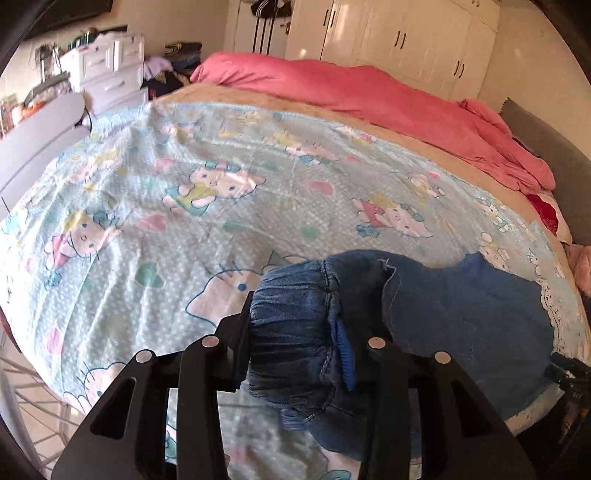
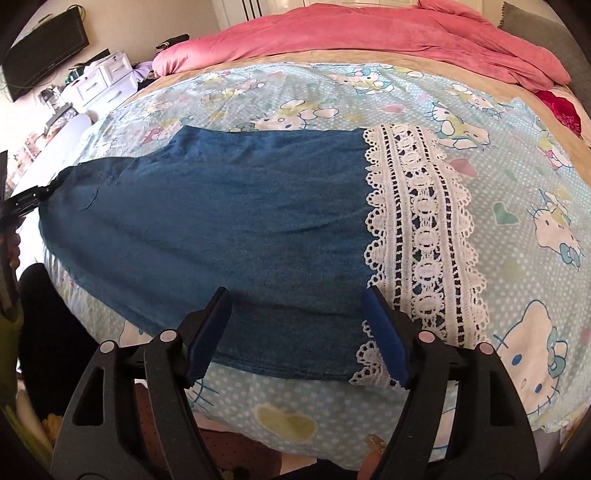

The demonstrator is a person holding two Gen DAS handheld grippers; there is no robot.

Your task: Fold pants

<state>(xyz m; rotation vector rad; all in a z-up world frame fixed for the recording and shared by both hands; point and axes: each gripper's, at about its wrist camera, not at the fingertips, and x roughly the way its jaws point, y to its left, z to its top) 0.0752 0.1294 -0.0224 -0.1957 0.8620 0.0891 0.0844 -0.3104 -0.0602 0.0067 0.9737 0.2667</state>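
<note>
Clearly soft and limp, the denim pants (image 2: pixel 229 206) lie flat on the bed (image 2: pixel 517 155), my left gripper (image 1: pixel 295 347) clamped on their gathered waistband (image 1: pixel 295 325), my right gripper (image 2: pixel 295 332) spread open over the lace hem (image 2: pixel 417 229), where I'd pinch next.

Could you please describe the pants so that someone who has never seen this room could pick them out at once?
Find the bed with the pale blue cartoon-cat sheet and the pink duvet bunched along its far side. The pants lie flat on the sheet's near edge. They are the only dark blue denim there, with a broad white lace band at the hem and a gathered elastic waist.
</note>
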